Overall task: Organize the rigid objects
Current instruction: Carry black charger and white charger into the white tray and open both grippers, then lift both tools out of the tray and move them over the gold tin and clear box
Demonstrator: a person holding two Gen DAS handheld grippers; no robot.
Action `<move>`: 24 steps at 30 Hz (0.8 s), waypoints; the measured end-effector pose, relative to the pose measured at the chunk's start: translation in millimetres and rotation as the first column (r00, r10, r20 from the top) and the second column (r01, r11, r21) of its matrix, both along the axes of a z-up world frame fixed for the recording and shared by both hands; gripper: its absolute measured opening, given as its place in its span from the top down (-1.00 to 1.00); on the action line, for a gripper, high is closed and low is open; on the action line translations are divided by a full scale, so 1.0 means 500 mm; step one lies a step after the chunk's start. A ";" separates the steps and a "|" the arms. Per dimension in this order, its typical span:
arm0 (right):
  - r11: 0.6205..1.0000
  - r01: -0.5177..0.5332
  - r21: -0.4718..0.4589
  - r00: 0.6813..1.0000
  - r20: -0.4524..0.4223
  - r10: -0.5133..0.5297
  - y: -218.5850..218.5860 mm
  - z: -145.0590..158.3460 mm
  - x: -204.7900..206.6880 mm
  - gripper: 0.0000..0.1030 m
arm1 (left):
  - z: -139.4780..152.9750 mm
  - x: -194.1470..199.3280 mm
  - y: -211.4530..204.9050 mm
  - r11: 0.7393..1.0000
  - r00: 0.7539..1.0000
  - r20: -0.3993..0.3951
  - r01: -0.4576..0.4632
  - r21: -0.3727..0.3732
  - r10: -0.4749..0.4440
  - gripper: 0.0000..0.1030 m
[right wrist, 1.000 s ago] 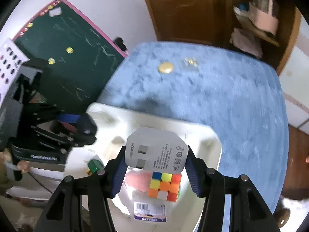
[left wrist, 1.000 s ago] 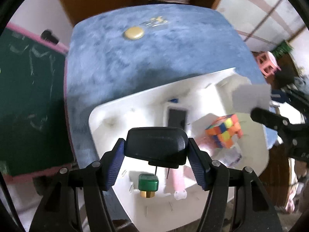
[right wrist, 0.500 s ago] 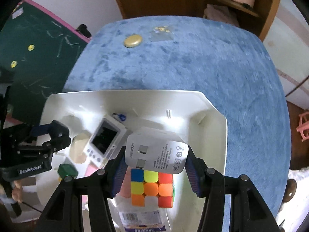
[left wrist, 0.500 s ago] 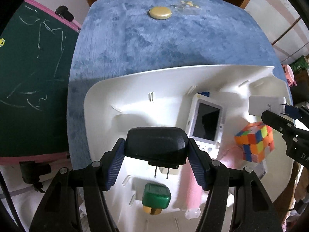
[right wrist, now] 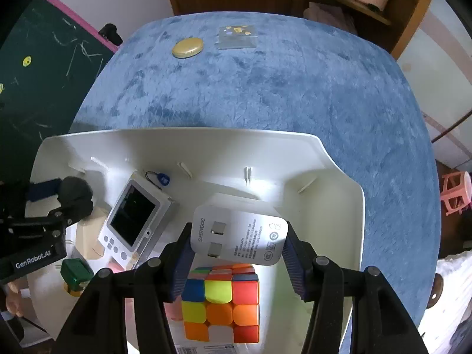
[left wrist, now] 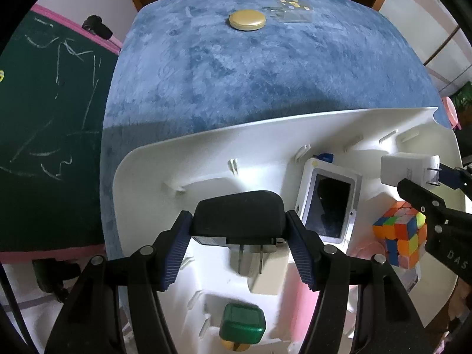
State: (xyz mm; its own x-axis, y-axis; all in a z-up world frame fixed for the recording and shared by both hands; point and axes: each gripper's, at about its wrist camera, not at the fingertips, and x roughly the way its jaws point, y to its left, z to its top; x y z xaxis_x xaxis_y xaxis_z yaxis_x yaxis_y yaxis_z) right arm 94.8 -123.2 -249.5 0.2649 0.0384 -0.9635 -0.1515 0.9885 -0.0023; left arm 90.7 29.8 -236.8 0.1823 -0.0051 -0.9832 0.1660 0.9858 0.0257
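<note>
A green chalkboard (left wrist: 44,135) with a pink border stands at the far left, beside the table (left wrist: 265,82), which is covered in blue cloth. A white tray (left wrist: 206,159) sits on the near part of the table. Over the tray's left half, the left gripper (left wrist: 239,244) has its jaws pinched on a black plug adapter (left wrist: 237,216), whose metal prongs point down toward the tray. Below it, at the tray's near edge, lies a small green-capped object (left wrist: 242,323). Just right of the black adapter, a white handheld device with a dark screen (left wrist: 327,199) lies flat in the tray, with a small blue tag (right wrist: 162,179) beside its far end. A pink item shows partly next to the device, too hidden to tell what it is. Further right, a multicoloured puzzle cube (right wrist: 219,301) rests in the tray. Directly above it, the right gripper (right wrist: 236,255) has its jaws clamped on a white charger (right wrist: 239,234), printed face and folded prongs toward the camera, held over the tray's right half. On the far side of the table, well apart from the tray, a round gold disc (right wrist: 188,47) lies just left of a clear packet (right wrist: 237,37).
</note>
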 end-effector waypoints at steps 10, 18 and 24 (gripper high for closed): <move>0.998 -0.045 -0.043 0.998 -0.035 0.043 0.023 -0.017 -0.006 -0.10 | -0.001 -0.002 -0.005 1.000 1.000 -0.012 0.009 -0.003 -0.009 -0.35; 0.994 -0.091 -0.061 0.994 0.061 0.095 0.036 0.041 -0.024 -0.22 | 0.019 -0.009 0.010 0.999 0.999 -0.020 -0.031 -0.038 0.030 -0.42; 0.996 -0.084 -0.034 0.992 0.090 0.086 0.035 0.086 -0.030 -0.22 | 0.060 -0.022 0.016 0.997 0.999 0.012 -0.030 -0.066 0.031 -0.43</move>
